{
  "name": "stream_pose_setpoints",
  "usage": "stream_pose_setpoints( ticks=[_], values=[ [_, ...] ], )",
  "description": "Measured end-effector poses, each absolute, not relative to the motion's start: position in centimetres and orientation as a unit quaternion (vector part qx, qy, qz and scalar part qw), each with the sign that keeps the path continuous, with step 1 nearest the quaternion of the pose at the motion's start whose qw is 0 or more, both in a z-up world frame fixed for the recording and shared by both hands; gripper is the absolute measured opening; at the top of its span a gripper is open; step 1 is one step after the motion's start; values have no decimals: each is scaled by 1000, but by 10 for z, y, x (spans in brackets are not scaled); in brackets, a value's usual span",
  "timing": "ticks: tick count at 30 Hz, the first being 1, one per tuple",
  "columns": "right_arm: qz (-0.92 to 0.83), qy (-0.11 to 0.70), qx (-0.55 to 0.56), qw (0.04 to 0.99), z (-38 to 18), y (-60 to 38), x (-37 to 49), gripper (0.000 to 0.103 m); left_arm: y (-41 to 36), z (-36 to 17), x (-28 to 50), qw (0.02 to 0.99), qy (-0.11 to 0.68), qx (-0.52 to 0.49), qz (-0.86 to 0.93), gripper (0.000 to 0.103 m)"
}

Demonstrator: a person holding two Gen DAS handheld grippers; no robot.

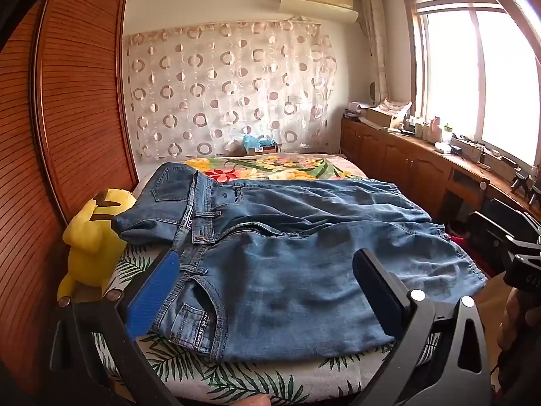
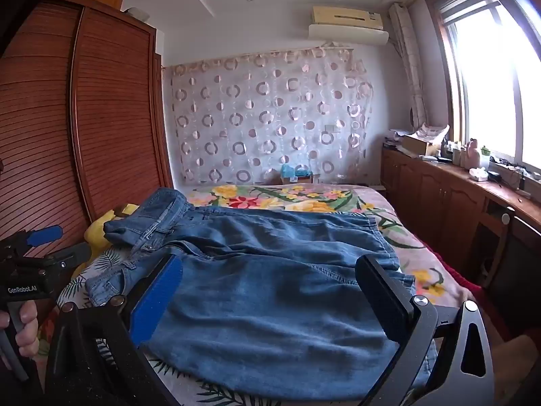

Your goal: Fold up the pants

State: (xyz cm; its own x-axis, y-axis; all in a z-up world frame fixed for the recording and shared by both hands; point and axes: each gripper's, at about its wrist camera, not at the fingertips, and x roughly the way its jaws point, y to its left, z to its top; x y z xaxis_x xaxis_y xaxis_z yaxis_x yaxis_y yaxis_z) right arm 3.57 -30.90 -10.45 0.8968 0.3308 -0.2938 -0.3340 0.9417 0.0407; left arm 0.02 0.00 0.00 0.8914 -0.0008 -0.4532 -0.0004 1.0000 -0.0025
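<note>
A pair of blue jeans (image 1: pixel 277 247) lies spread across the bed, waistband to the left and legs running right; it also shows in the right wrist view (image 2: pixel 270 287). My left gripper (image 1: pixel 267 270) is open and empty, hovering over the waistband and front pocket end. My right gripper (image 2: pixel 270 280) is open and empty, hovering over the leg part. The left gripper also shows at the left edge of the right wrist view (image 2: pixel 47 243), held in a hand.
A yellow plush toy (image 1: pixel 91 237) sits at the bed's left edge, touching the jeans' waistband. The bed has a floral cover (image 1: pixel 270 165) and a leaf-print sheet (image 1: pixel 236 375). A wooden wardrobe (image 1: pixel 74 101) stands left. Wooden cabinets (image 1: pixel 405 159) with clutter run under the window on the right.
</note>
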Motion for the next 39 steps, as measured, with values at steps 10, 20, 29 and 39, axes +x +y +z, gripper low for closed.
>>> stream_pose_setpoints(
  ticks=[10, 20, 29, 39],
  values=[
    [169, 149, -9, 974, -105, -309, 35, 102, 0, 0, 0, 973, 230, 1, 2, 103],
    [170, 151, -11, 974, -105, -308, 36, 102, 0, 0, 0, 973, 229, 3, 2, 103],
    [173, 154, -7, 973, -104, -309, 36, 102, 0, 0, 0, 974, 228, 4, 3, 103],
    [172, 153, -6, 973, -105, -309, 36, 102, 0, 0, 0, 974, 227, 5, 4, 103]
  ],
)
